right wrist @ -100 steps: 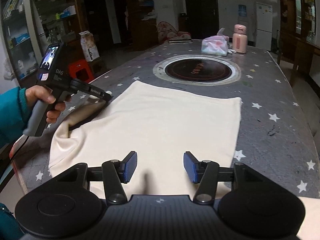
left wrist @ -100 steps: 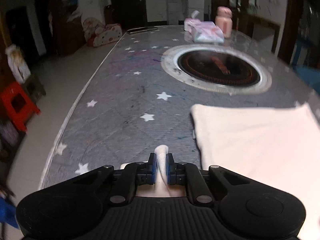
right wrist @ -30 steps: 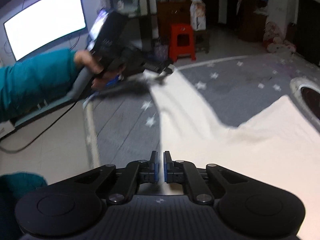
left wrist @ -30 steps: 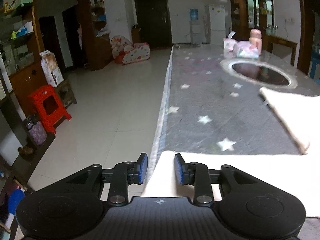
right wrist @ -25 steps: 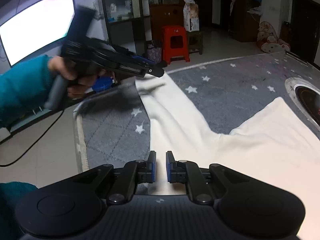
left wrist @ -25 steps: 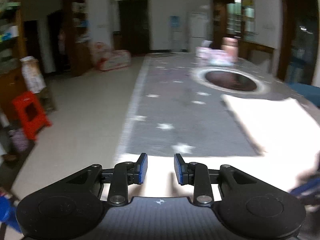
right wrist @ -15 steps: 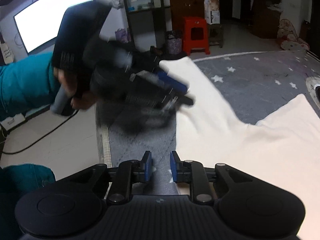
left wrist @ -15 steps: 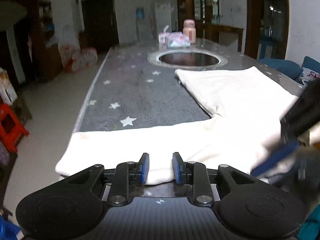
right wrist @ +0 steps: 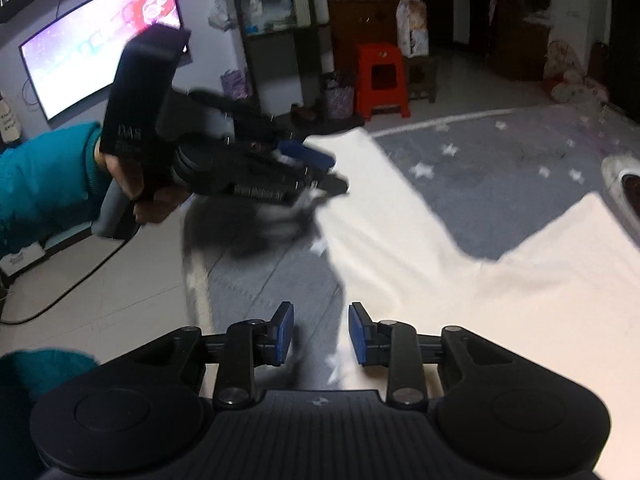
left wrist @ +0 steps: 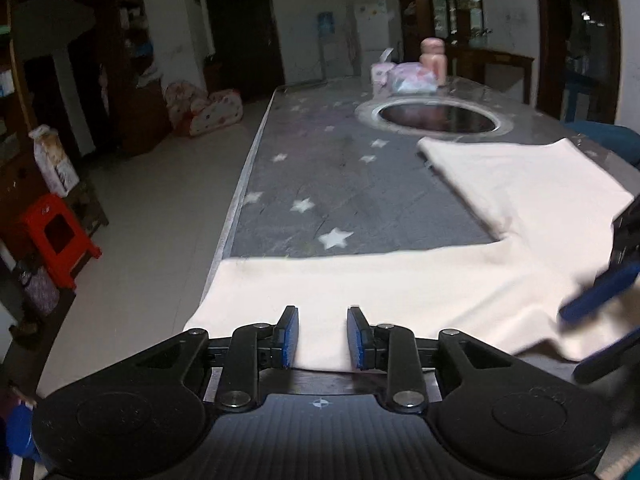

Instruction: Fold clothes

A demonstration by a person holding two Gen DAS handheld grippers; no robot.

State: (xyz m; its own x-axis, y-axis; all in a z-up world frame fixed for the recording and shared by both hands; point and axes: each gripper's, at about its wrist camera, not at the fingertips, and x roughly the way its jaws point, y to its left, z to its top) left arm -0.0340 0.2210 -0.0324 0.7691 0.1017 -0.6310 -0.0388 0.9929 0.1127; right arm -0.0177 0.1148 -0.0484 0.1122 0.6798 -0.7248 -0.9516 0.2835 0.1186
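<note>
A cream garment [left wrist: 400, 284] lies flat on the grey star-patterned table [left wrist: 340, 184], one sleeve stretched out toward the table's near left edge. My left gripper [left wrist: 322, 338] is open just above the sleeve's near hem and holds nothing. In the right wrist view the same garment [right wrist: 500, 292] spreads to the right. My right gripper [right wrist: 321, 338] is open over the garment's edge, empty. The left gripper [right wrist: 316, 170] shows there, blurred, above the sleeve end. The right gripper's blue fingers [left wrist: 596, 298] show blurred at the left view's right edge.
A round black cooktop [left wrist: 436, 118] is set in the table beyond the garment, with a tissue pack [left wrist: 412, 80] and pink bottle [left wrist: 434, 56] behind it. A red stool [left wrist: 56, 236] stands on the floor left. A lit TV [right wrist: 100, 36] is behind the left hand.
The left gripper let go of the sleeve and both grippers opened. The sleeve now lies spread out flat toward the table edge. The left gripper swung to face along the table.
</note>
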